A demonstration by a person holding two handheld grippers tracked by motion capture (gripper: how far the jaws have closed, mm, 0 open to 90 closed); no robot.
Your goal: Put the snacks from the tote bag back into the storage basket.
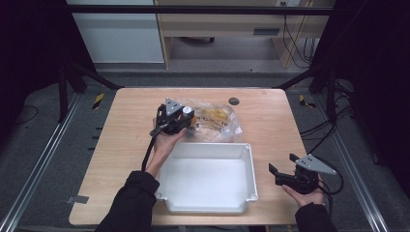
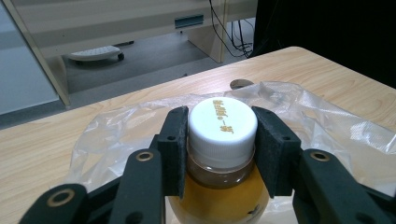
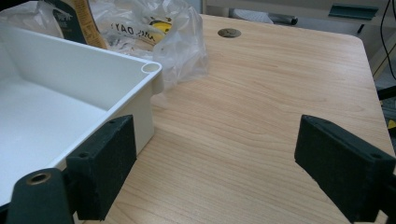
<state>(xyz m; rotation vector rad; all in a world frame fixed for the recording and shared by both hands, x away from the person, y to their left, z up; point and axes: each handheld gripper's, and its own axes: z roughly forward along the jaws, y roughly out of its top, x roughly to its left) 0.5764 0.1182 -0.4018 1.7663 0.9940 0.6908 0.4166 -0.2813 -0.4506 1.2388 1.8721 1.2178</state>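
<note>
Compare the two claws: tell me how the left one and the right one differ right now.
The left claw is shut on the bottle, pads against its white cap; the right claw is open and holds nothing. The left claw is over the plastic bag beyond the white bin; the right claw is beside the bin, over bare table. Both have black pads.

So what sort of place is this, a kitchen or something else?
Probably a lab recording station, not a kitchen: a wooden table ringed by dark frame posts, loose cables on the floor behind, a handheld claw.
</note>
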